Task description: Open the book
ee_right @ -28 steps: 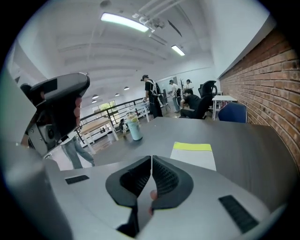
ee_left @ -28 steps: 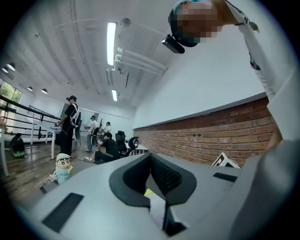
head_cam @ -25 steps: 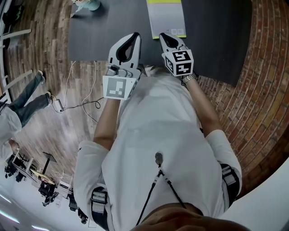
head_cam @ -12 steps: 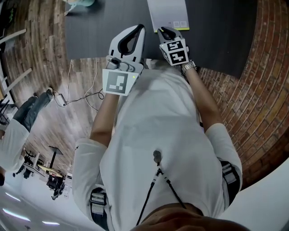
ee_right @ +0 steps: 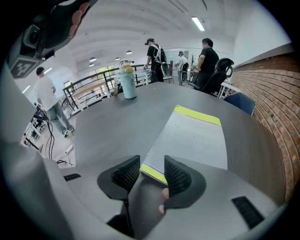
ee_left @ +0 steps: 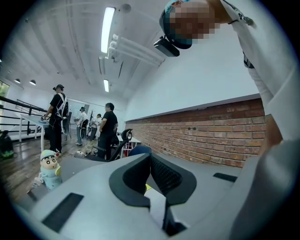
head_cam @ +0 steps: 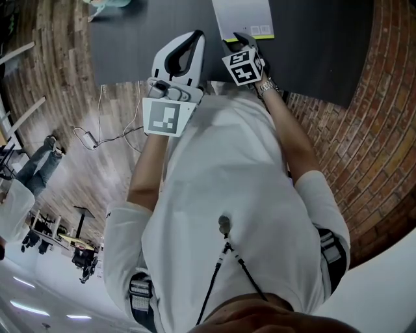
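Head view: the book (head_cam: 244, 17) lies shut on the dark counter (head_cam: 318, 52) at twelve o'clock, grey cover up, its near edge trimmed in yellow-green. The right hand-held gripper (head_cam: 238, 43) points down at that near edge, at about seven o'clock of the book. The left hand-held gripper (head_cam: 184, 53) hangs just beside it, off toward nine o'clock and short of the book.

Left gripper view: its pads meet at the tips with nothing gripped. A pale sliver with a yellow fleck shows low in the gap behind them, probably the book beyond, though too little shows to be sure.

Right gripper view: the jaws have just been opening and stand wide. The book's near left corner, with its yellow strip, sits between them, and neither pad presses on it. The cover lies flat.

By my reading, only the approach is done. Gripping the cover edge and swinging it over are both left.
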Action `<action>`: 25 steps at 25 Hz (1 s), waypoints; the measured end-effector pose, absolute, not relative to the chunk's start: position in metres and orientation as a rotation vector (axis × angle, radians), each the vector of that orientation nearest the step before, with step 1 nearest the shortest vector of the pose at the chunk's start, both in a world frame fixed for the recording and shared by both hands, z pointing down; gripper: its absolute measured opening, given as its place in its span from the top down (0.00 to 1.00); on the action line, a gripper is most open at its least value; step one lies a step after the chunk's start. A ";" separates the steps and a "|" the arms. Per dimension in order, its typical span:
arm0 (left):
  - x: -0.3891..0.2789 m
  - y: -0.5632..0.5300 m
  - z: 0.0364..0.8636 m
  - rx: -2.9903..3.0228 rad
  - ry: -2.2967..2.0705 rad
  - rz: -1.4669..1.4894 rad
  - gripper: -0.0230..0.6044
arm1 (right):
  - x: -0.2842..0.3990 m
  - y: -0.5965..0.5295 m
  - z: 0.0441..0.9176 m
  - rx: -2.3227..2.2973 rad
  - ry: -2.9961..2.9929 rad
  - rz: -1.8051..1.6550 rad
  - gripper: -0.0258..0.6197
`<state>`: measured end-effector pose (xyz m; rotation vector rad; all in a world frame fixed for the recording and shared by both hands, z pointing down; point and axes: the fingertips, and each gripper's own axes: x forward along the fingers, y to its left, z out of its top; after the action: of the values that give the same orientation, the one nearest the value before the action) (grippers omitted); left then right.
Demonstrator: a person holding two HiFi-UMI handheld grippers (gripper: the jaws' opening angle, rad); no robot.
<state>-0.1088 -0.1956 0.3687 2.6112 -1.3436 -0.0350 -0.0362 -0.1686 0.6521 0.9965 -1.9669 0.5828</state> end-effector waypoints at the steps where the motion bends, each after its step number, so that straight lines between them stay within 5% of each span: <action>1: -0.108 -0.197 0.368 2.609 -1.343 -0.033 0.93 | -0.035 -0.169 0.653 0.994 -1.958 0.571 0.69; 25: -0.101 -0.218 0.374 2.595 -1.344 -0.006 0.93 | -0.030 -0.177 0.682 0.935 -1.886 0.537 0.69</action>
<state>-0.1011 -0.2183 0.3743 2.5946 -1.3438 -0.0065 -0.0303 -0.1774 0.6816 0.9355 -1.8865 0.5368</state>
